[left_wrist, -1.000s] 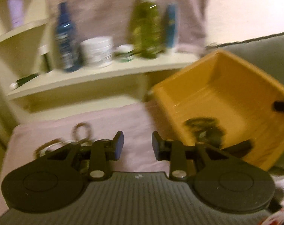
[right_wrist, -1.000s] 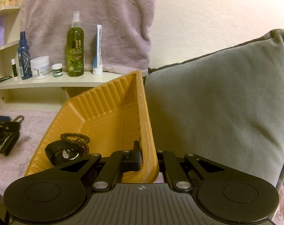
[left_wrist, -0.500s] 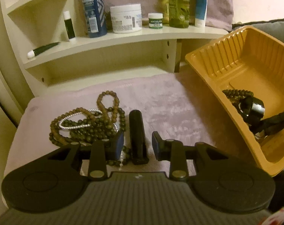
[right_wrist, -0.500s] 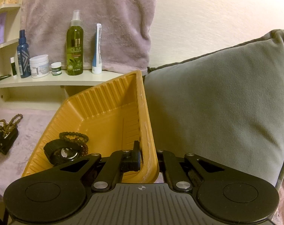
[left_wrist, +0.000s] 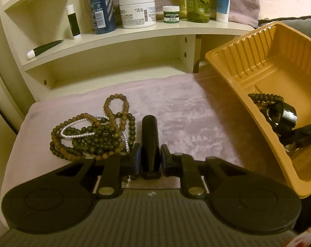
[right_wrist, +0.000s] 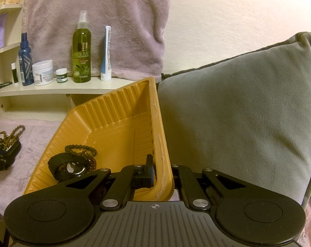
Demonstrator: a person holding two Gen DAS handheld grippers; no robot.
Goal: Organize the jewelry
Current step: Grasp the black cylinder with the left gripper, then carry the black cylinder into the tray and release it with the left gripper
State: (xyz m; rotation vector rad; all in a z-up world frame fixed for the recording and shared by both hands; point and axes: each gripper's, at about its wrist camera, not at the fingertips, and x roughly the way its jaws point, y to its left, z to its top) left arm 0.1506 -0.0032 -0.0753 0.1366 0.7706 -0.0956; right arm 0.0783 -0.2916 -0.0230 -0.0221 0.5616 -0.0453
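Observation:
My left gripper has its pads closed on the near end of a black stick-shaped clip lying on the pink cloth. A pile of brown and green bead necklaces with a white pearl strand lies just left of it. My right gripper is shut on the rim of the tilted orange tray, also seen in the left wrist view. The tray holds a dark bead bracelet and a black watch.
A cream shelf behind the cloth carries a blue bottle, a white cream jar, a small green jar, an olive spray bottle and a tube. A grey cushion stands against the tray's right side.
My left gripper swung away from the tray, dropped to the cloth and closed its fingers around the black clip. My right gripper kept its hold on the tray rim.

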